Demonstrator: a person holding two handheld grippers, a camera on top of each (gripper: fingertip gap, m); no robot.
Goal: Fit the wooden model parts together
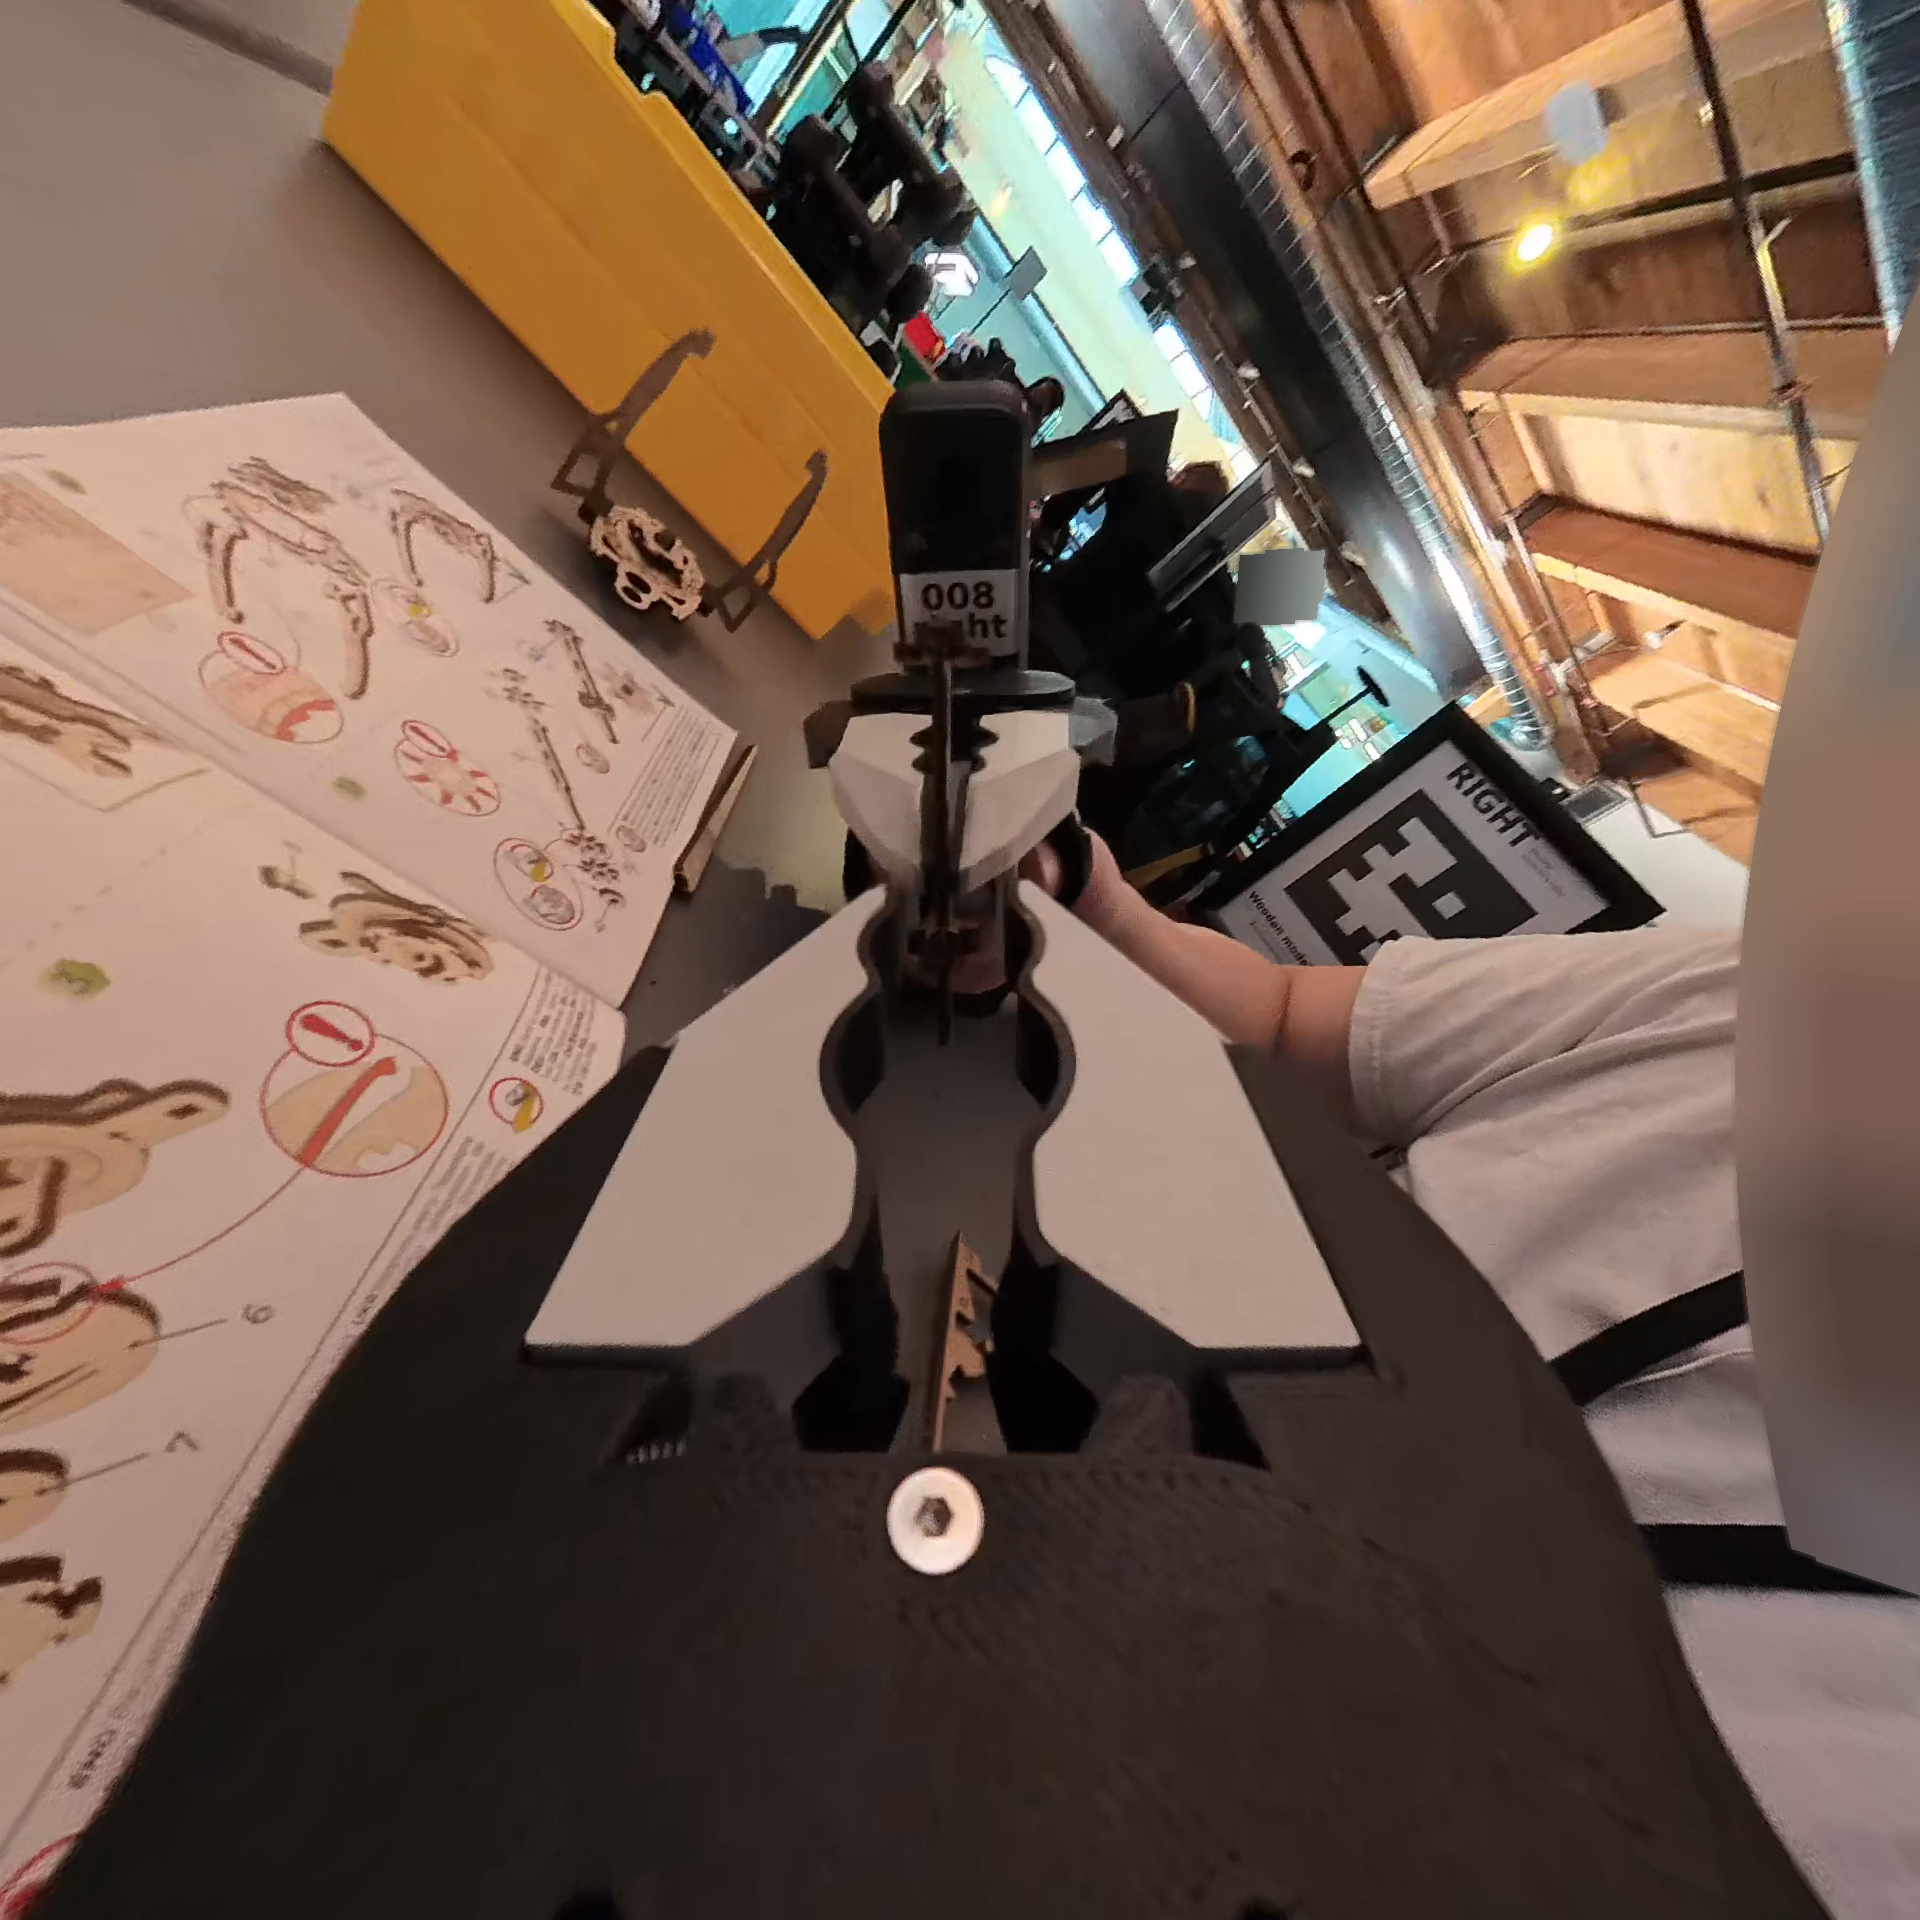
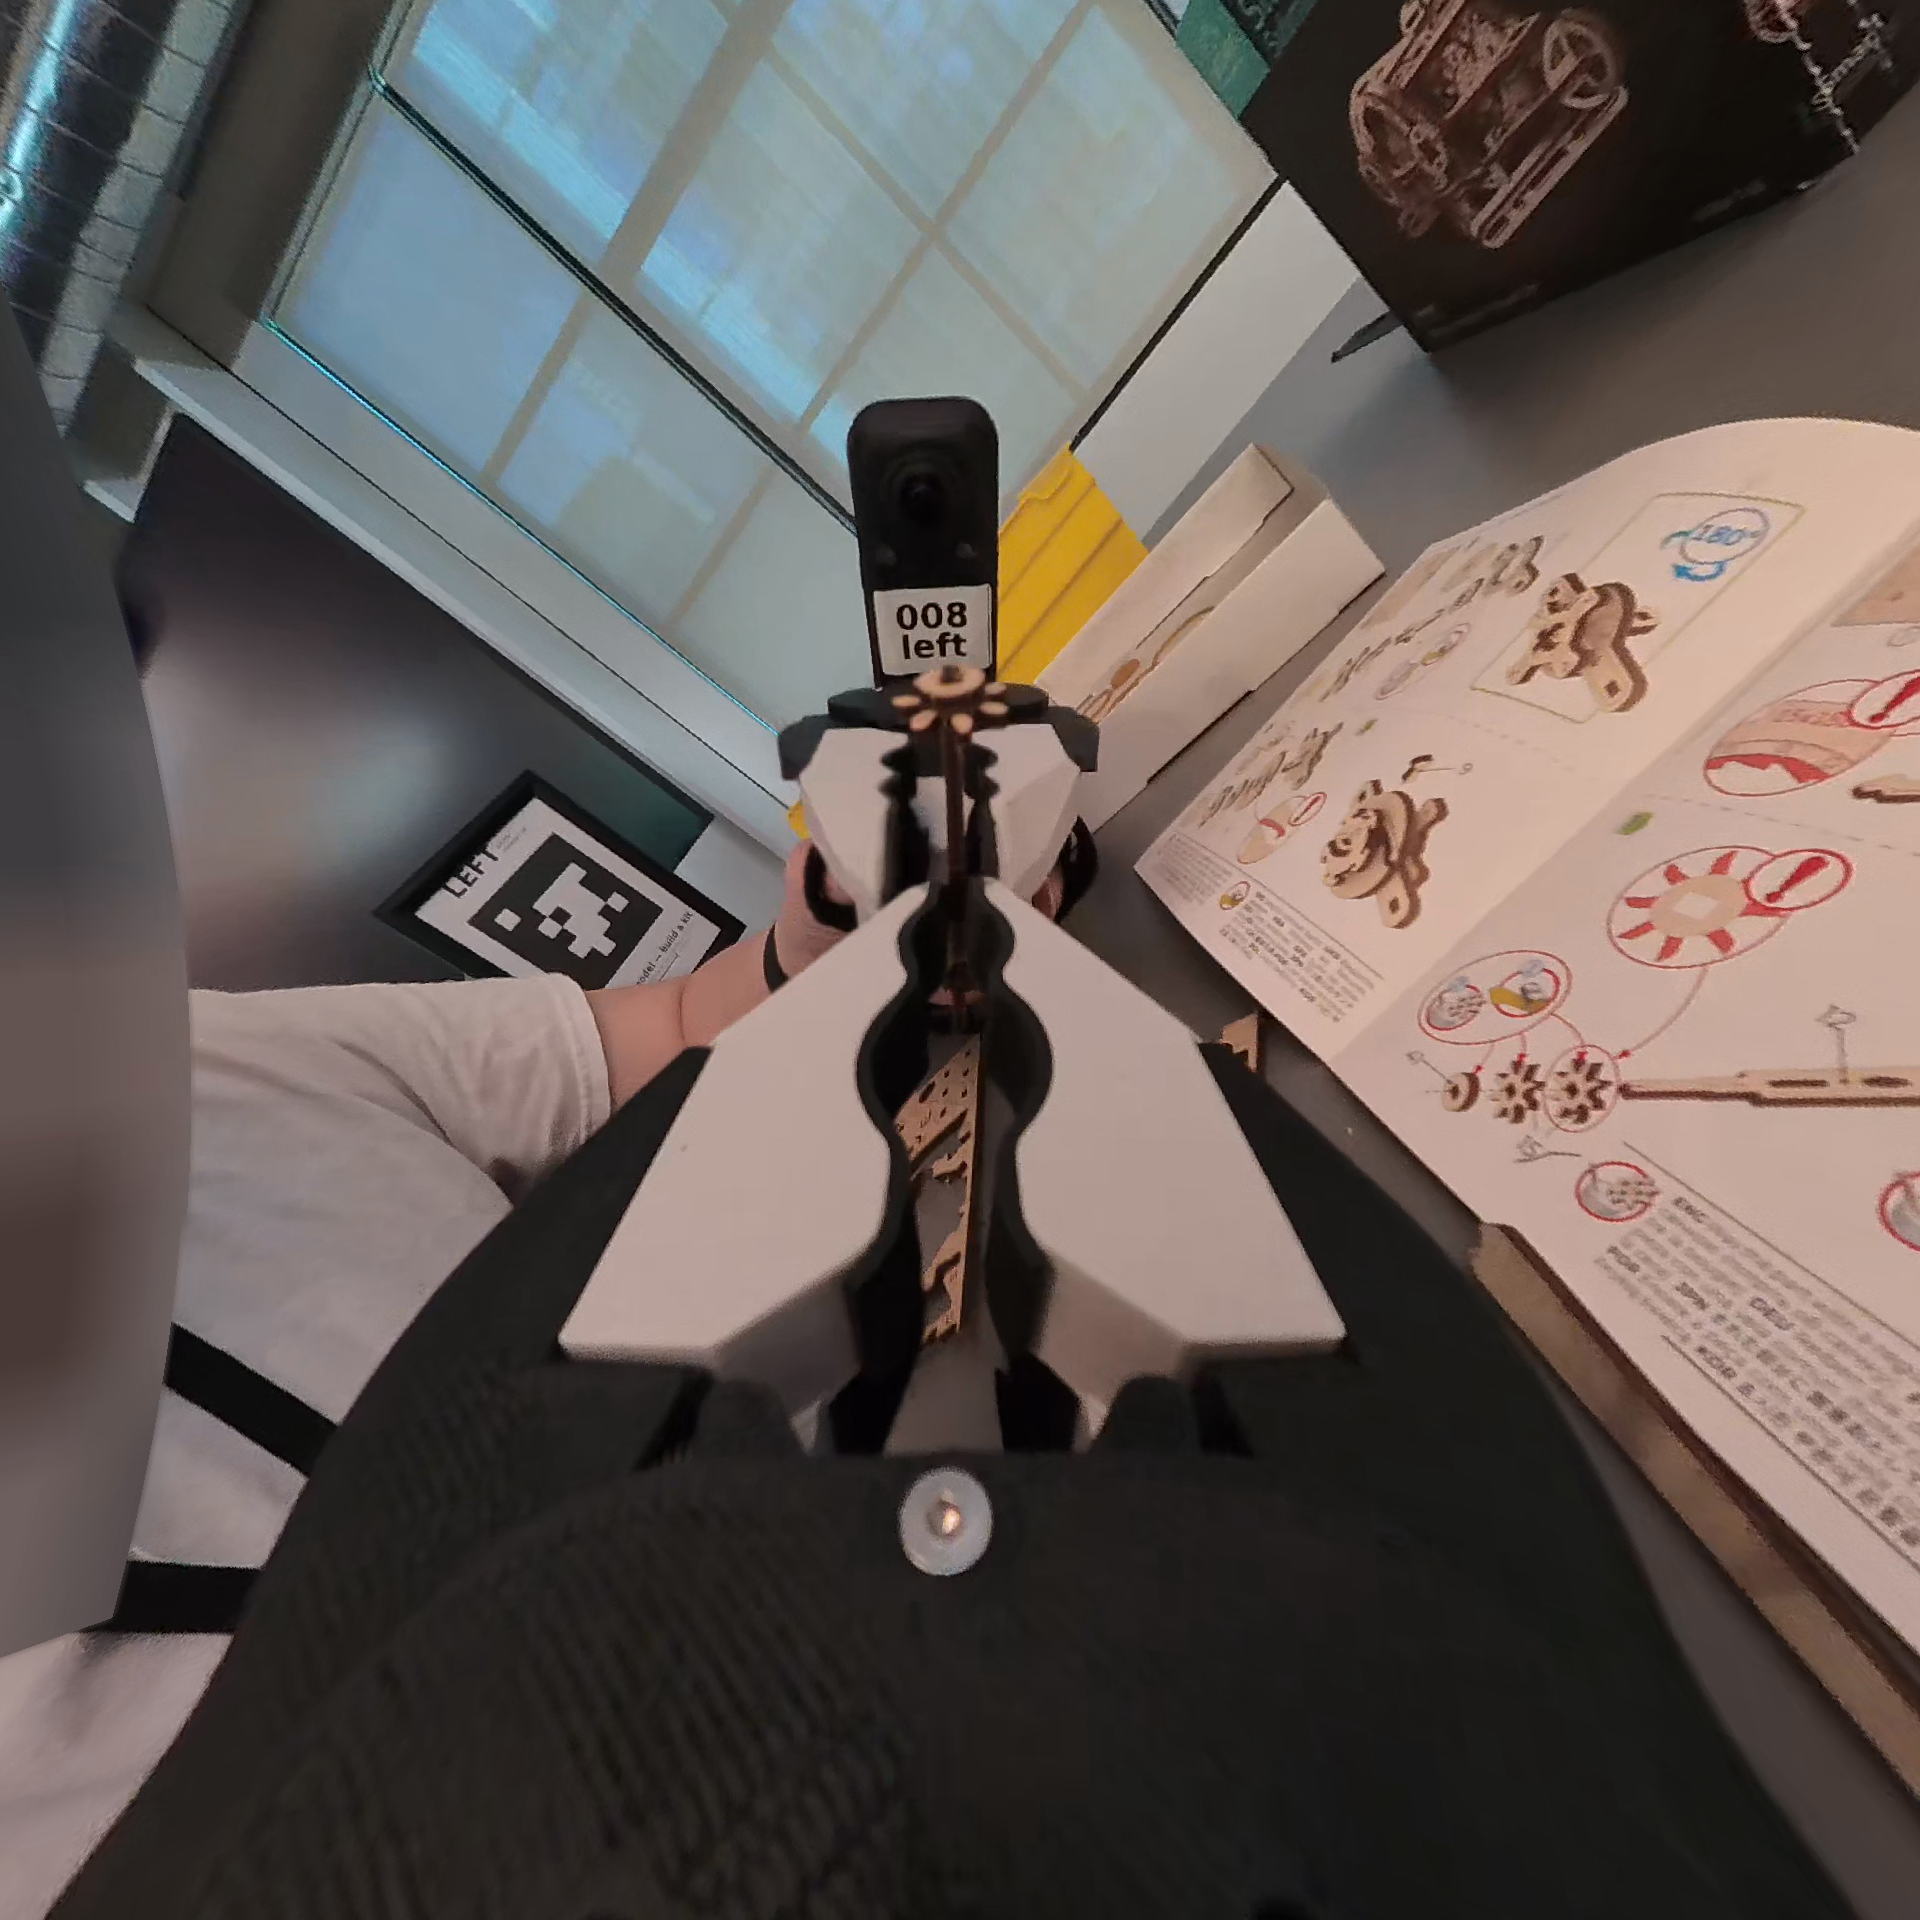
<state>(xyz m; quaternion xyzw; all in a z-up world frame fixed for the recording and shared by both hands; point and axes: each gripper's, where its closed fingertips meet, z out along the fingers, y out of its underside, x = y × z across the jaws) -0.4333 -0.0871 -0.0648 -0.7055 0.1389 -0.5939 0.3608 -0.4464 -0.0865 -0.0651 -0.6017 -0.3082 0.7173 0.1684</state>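
Both claws face each other tip to tip above the tabletop (image 1: 156, 260). The left claw (image 1: 948, 935) is closed on a thin wooden strip (image 1: 961, 1340), seen edge-on. The right claw (image 2: 951, 914) is closed on a perforated wooden strip (image 2: 940, 1174) whose far end carries a small gear wheel (image 2: 948, 704). Each strip's long axis runs straight ahead along its claw's fingers, pointing at the other claw. To seat the joint well, I judge, keep both strips in line and press gently without twisting.

Your open instruction booklet (image 1: 312, 831) lies near the yellow bin (image 1: 582, 270); a black kit box (image 2: 1558, 156) stands beyond.
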